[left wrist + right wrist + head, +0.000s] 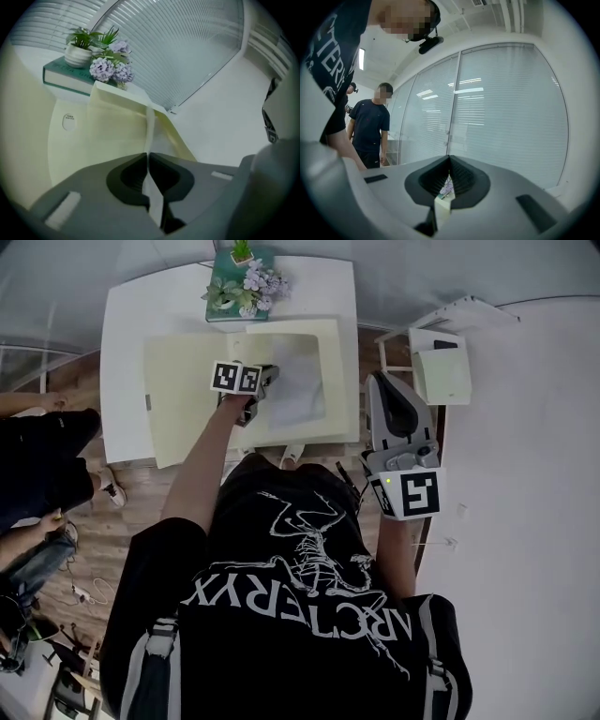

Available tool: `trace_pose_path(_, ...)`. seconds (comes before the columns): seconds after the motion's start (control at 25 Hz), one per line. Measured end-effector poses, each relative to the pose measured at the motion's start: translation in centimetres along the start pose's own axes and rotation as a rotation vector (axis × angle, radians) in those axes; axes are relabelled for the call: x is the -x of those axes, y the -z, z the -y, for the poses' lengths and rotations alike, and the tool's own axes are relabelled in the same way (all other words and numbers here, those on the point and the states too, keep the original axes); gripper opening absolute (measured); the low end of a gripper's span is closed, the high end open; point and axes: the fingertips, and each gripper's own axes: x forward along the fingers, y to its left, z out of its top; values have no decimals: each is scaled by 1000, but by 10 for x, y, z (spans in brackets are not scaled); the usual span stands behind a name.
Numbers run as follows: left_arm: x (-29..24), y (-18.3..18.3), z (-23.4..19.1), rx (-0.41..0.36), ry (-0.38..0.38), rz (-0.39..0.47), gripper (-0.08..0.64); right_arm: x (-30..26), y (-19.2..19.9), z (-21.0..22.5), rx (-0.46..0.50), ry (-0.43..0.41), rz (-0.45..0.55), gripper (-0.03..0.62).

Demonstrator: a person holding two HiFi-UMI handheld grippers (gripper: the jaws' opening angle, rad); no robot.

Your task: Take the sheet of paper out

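Left gripper [266, 381], out over the middle of the white table [127, 352]: clenched, jaws pressed together on the left edge of the sheet of paper [300, 385]. Visible in the left gripper view as a thin pale strip, edge-on in the jaw gap and running away toward the far edge. Rest of the sheet on the right half of an open cream folder [187, 390], toward the table's right edge. Folder spread wide, from left of the table's middle nearly to the right edge, its near margin close to the near edge. Small oval label [69, 122] on its left leaf. Cream flap raised just right of the pinched strip.

Right gripper [379, 382], well apart from the left one, off the table's right edge at the person's right side: closed on nothing, tips together, only distant things showing through the slit below them. Window blinds [506, 112] ahead of it.

At the far edge, about midway: teal book [221, 313] lying flat, with a small potted plant [242, 251] and a bunch of purple flowers [264, 279] on top. Beyond the right edge, a small white shelf unit [441, 371]. In the right gripper view, another person [370, 124] in dark clothes, standing by the blinds.
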Motion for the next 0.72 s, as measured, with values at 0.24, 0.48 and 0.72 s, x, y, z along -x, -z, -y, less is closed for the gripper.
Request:
trace_pose_path(0.24, 10, -7, 9, -65, -17, 33, 9, 5, 1, 4, -11, 6, 9, 12)
trace_pose_path(0.48, 81, -17, 26, -137, -80, 126, 9, -6, 0, -4, -26, -27, 30, 12)
trace_pose_path(0.72, 176, -44, 66, -232, -115, 298, 9, -18, -1, -18, -42, -81, 50, 12)
